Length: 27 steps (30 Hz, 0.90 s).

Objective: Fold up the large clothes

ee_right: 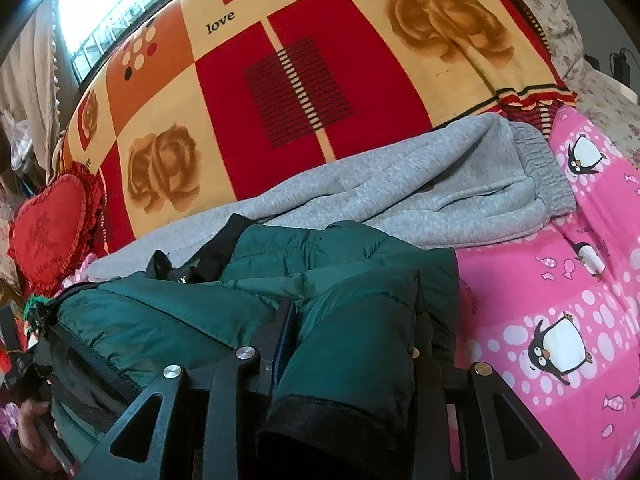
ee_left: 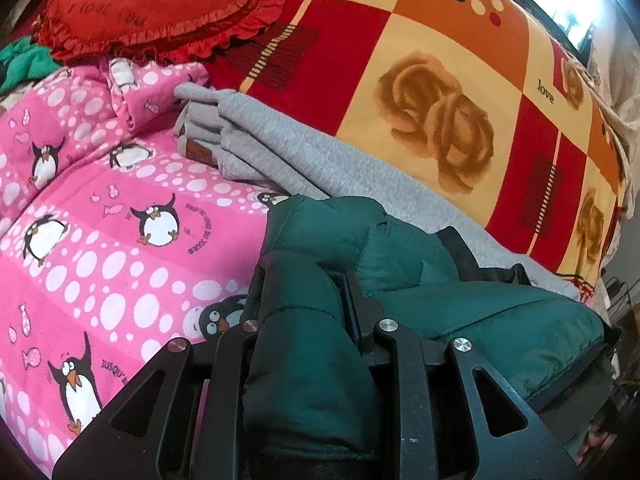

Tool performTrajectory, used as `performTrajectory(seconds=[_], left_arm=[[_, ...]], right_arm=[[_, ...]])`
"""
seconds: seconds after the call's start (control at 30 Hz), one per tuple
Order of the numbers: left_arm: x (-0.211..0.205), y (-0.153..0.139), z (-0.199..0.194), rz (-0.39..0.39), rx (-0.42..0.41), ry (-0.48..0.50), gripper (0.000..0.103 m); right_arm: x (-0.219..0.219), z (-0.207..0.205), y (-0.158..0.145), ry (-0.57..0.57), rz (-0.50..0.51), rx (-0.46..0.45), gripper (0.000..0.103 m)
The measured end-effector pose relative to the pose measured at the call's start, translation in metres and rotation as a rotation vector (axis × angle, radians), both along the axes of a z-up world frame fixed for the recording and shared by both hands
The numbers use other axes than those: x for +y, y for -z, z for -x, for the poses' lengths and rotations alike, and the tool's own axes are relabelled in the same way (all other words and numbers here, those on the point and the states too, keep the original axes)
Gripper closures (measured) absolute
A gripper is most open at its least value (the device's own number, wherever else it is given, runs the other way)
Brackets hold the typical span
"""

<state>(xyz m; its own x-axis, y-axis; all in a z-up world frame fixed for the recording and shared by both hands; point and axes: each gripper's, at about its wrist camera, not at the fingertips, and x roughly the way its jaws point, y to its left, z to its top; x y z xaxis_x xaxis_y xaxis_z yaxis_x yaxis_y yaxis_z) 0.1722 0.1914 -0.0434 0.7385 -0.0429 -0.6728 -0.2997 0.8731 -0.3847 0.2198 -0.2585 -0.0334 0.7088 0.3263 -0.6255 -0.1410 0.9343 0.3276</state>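
Left gripper (ee_left: 304, 312) clamped on jacket (ee_left: 460, 304) sleeve. Right gripper (ee_right: 352, 332) clamped on other sleeve, jacket (ee_right: 168, 320) atop grey pants (ee_right: 420, 192).

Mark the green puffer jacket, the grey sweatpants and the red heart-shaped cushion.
green puffer jacket (ee_right: 168, 312), right wrist view, on the quilted body panel.
grey sweatpants (ee_right: 400, 192), right wrist view, on the upper leg fabric.
red heart-shaped cushion (ee_left: 152, 0), left wrist view, on the satin centre.
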Motion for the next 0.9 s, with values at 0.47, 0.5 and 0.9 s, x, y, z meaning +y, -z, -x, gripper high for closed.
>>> performTrajectory(seconds=[0.47,0.5,0.9], left_arm=[[0.004,-0.007,-0.013,0.000,0.103,0.041,0.080],[0.004,-0.007,-0.014,-0.007,0.110,0.046,0.080],[0.005,-0.025,-0.020,-0.029,0.169,0.063,0.067]], right_arm=[[-0.006,0.022,-0.034,0.005,-0.112,-0.078,0.011],[-0.005,0.023,-0.036,0.003,-0.108,-0.081,0.011],[-0.011,0.042,-0.049,0.003,-0.090,-0.115,0.011]])
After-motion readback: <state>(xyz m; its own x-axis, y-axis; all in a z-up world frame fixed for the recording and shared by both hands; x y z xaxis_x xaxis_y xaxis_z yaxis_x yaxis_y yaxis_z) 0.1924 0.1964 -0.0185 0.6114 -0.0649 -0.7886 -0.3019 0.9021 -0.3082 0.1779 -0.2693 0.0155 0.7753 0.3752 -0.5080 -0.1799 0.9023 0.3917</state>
